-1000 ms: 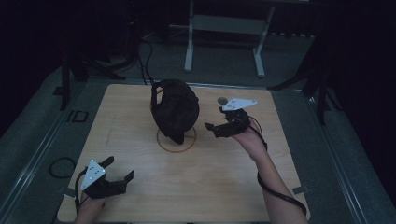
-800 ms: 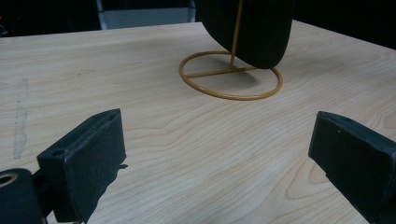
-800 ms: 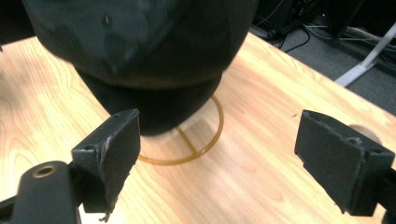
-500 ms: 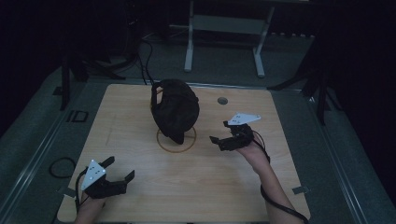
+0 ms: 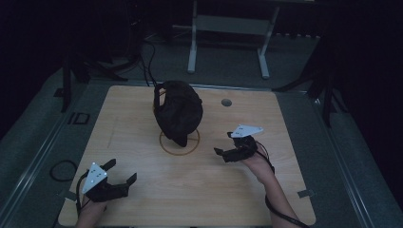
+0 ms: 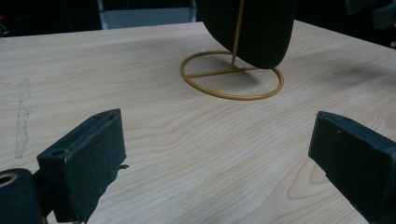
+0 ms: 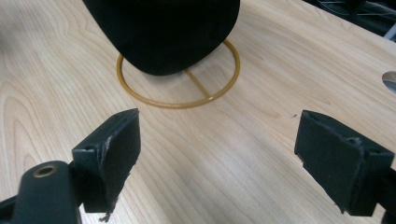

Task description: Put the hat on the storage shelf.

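On table point(image 5: 142, 190) ctr, black cap point(image 5: 178, 111) atop gold wire stand point(image 5: 179, 142); left gripper point(image 5: 118, 172) & right gripper point(image 5: 227, 143) both spread, empty.

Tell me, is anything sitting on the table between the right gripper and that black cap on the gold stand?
Nothing visible. The right gripper is open, pointing at the black cap on its gold stand, and only bare wooden table lies between them. The round hole sits farther back, off that line.

Each hand-held tool, left tool point(image 5: 119, 174) and right tool point(image 5: 226, 143), is matte black with two blocky, scuffed jaws, a pale grey three-cornered plate on top and a trailing black cable.
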The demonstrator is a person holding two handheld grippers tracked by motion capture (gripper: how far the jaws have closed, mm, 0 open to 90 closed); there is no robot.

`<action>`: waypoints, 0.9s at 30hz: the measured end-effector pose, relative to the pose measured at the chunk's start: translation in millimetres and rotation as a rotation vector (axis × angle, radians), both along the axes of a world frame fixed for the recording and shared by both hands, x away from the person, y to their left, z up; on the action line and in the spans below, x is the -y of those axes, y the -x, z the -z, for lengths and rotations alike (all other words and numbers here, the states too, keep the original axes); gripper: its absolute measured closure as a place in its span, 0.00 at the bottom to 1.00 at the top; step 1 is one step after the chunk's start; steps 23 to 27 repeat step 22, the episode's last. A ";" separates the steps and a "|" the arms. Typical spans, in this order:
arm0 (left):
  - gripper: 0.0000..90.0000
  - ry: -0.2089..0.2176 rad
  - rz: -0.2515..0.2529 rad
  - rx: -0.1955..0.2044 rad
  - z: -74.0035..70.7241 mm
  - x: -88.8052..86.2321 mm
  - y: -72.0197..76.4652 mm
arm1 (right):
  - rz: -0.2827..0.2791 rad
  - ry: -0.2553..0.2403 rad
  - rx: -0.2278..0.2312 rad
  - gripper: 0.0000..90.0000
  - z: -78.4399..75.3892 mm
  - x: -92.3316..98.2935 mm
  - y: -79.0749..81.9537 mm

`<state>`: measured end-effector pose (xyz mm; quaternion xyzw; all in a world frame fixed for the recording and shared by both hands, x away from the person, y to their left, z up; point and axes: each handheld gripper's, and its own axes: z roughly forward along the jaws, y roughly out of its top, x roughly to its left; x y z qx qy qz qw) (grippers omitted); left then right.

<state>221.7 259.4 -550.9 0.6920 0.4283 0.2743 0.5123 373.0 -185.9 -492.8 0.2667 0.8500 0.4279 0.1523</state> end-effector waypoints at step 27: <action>0.05 -0.011 0.011 0.003 0.0 2.6 -0.1 | 0.014 -0.014 -0.016 0.16 32.8 18.4 9.9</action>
